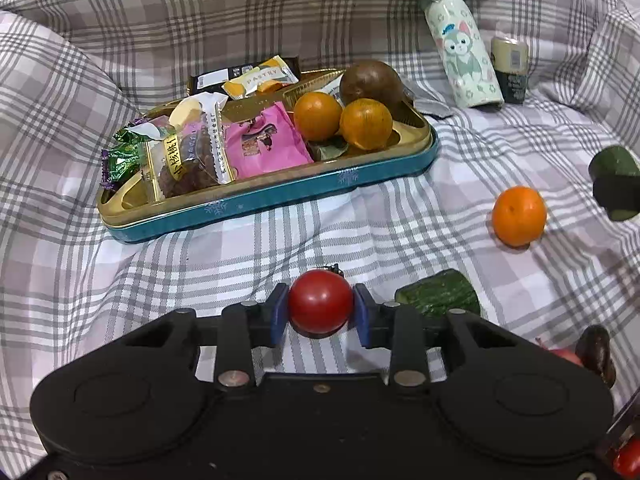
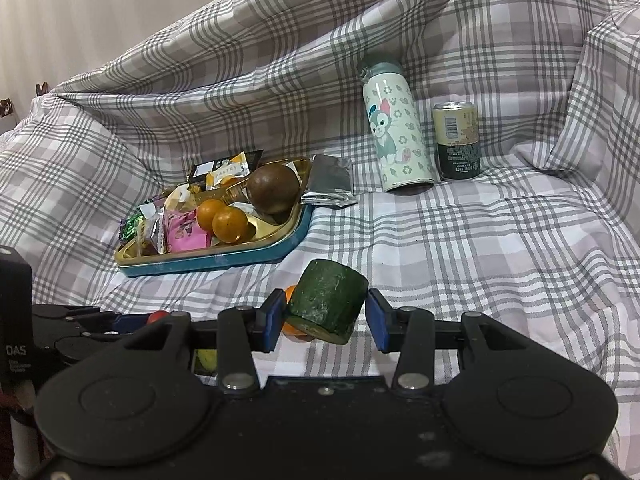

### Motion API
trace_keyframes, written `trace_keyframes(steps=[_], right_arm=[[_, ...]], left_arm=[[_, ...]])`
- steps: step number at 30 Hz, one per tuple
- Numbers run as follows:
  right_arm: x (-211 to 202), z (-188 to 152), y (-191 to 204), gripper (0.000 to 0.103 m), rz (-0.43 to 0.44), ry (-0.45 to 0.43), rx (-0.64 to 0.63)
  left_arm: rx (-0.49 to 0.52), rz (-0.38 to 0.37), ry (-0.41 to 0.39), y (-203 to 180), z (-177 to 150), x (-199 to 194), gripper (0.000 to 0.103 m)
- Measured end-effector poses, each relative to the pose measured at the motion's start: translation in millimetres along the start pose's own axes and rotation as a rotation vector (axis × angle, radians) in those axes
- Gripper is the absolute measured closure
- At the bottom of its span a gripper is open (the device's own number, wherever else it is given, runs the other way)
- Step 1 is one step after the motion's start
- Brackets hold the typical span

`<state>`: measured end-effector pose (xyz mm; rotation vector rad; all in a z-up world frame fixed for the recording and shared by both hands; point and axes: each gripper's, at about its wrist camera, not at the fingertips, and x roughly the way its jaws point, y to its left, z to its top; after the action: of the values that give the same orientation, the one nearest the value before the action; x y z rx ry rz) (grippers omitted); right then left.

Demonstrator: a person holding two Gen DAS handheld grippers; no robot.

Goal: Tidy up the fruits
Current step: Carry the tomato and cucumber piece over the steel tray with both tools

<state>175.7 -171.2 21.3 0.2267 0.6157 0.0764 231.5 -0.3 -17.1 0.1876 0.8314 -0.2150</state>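
- The left gripper [image 1: 321, 311] is closed on a red tomato [image 1: 320, 300]; both blue pads touch its sides, just above the checked cloth [image 1: 240, 248].
- The right gripper [image 2: 326, 316] has a cucumber piece [image 2: 327, 304] between its pads. The left pad touches it; whether the right pad does, I cannot tell, so a firm grip is unclear.
- The tray [image 1: 280, 196], teal outside and gold inside, lies on the cloth beyond the tomato. It holds two oranges [image 1: 318, 115] side by side, touching, and one round brown fruit [image 1: 370, 82] behind them, next to several snack packets [image 1: 264, 144].
- A third orange [image 1: 519, 216] lies loose on the cloth, well apart from the tray.
- Cucumber pieces: two in all, one just beside the left gripper [image 1: 438, 294] on the cloth, the other held up at the right.
- One bottle [image 2: 396, 128] with a cartoon cat and one can [image 2: 457, 140] stand close together at the back; a silver packet [image 2: 330, 184] lies beside the tray.
- Only the left view shows the tomato whole and the loose orange clearly; the right view hides most of that orange behind the cucumber piece.
- Only the right view shows the can's barcode and a pale wall [image 2: 100, 12] above the cloth.
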Motion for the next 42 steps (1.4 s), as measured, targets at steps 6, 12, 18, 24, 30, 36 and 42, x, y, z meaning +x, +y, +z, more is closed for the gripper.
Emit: trace_keyframes(steps=[6,12,18,24,30,36,42], right_arm=[[1,-1,4,0.058,-0.010,-0.004,-0.020],[7,-3,1,0.058,-0.036,0.014,-0.015],[13,-8,-1,0.058,-0.069,0.009,-0.028],[7,-12,2,0.058,-0.081,-0.048,-0.068],[-7,-19,8,0.058,-0.067,-0.063,-0.092],[-52,-43,13,0.058,-0.063,-0.044,-0.053],[-109,-78,20,0.058,-0.029,-0.022,-0.010]], left_arm=[[-0.064,0.002,-0.031,-2,-1,-14,0.061],[-0.139,0.026,-0.046,-11,-10,-48,0.061],[-0.206,-0.004,-0.042,-20,-29,-85,0.061],[-0.275,-0.046,-0.042,-27,-52,-117,0.061],[-0.270,-0.073,-0.053,-40,-78,-144,0.061],[-0.271,-0.090,-0.072,-48,-97,-166,0.061],[-0.239,-0.078,-0.075,-62,-116,-182,0.061]])
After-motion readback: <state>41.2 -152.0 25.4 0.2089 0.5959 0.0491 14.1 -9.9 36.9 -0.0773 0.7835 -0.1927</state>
